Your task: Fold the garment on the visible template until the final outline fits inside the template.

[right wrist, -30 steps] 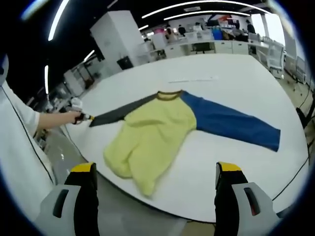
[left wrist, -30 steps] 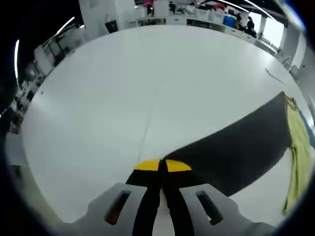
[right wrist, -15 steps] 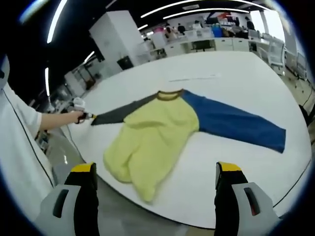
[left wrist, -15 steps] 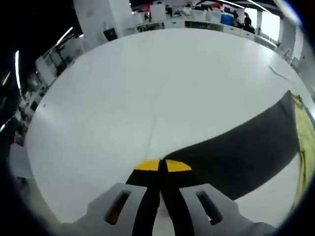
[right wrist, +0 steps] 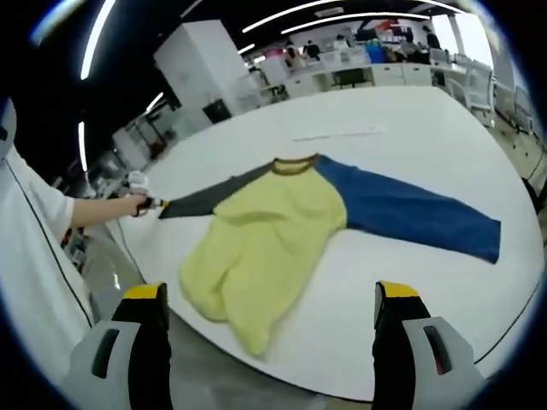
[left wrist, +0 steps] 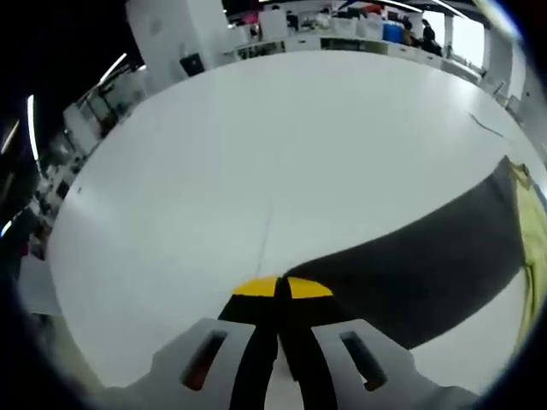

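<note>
The left gripper is pinching the cuff of the grey sleeve, its fingers pressed together. The right gripper is hovering with fingers spread wide, touching nothing. The shirt is lying on the white worktop, its blue sleeve pointing toward 3 o'clock; its hem is bunching at the worktop's near edge.

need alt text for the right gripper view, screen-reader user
A long-sleeved shirt with a yellow body, a dark grey sleeve and a blue sleeve lies spread on a white table. The left gripper holds the grey cuff at the left; the right gripper hangs open in the foreground.
</note>
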